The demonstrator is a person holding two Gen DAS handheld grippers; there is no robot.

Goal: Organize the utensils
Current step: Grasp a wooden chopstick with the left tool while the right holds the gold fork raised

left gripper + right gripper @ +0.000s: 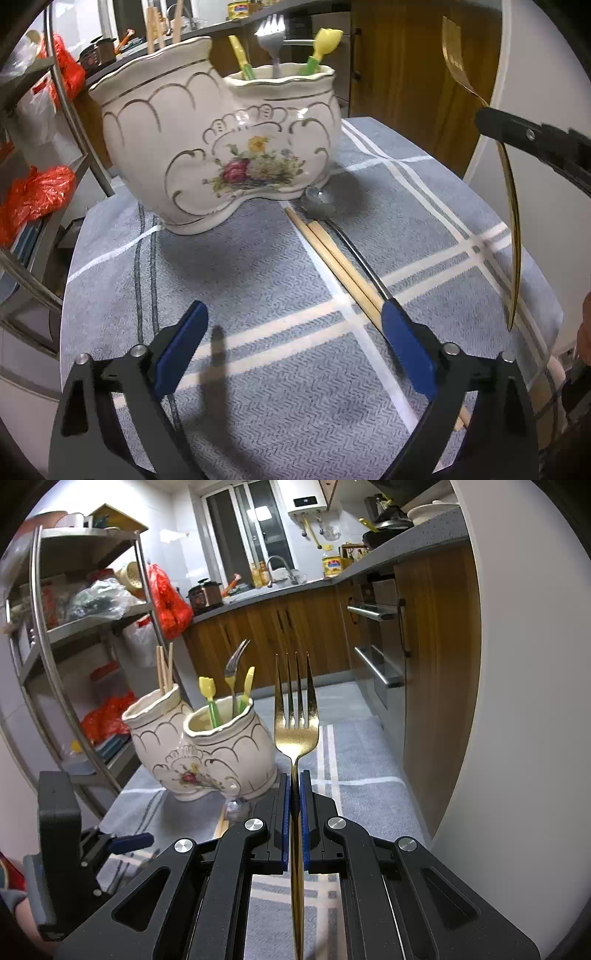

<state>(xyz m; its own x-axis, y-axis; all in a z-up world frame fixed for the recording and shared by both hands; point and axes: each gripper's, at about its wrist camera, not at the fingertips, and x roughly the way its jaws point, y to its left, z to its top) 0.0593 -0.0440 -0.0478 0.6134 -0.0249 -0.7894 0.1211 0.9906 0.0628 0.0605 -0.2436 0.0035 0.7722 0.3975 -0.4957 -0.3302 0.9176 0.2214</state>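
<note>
At the centre of the right wrist view, the right gripper [294,801] is clamped on a gold fork [295,716], tines up; its handle runs off the bottom edge. In the left wrist view the left gripper [291,332] stands wide apart over the cloth [258,266], its right finger [406,350] covering the near ends of the chopsticks [332,258] and a spoon [321,201] lying before the ceramic holder [207,147].

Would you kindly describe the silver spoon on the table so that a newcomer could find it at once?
Start at the cream floral ceramic double-pot utensil holder on the grey checked tablecloth. At its base lies a pair of pale wooden chopsticks. Beside them is the silver spoon, the only metal utensil lying flat, with a petal-shaped bowl and a dark slim handle.
</note>
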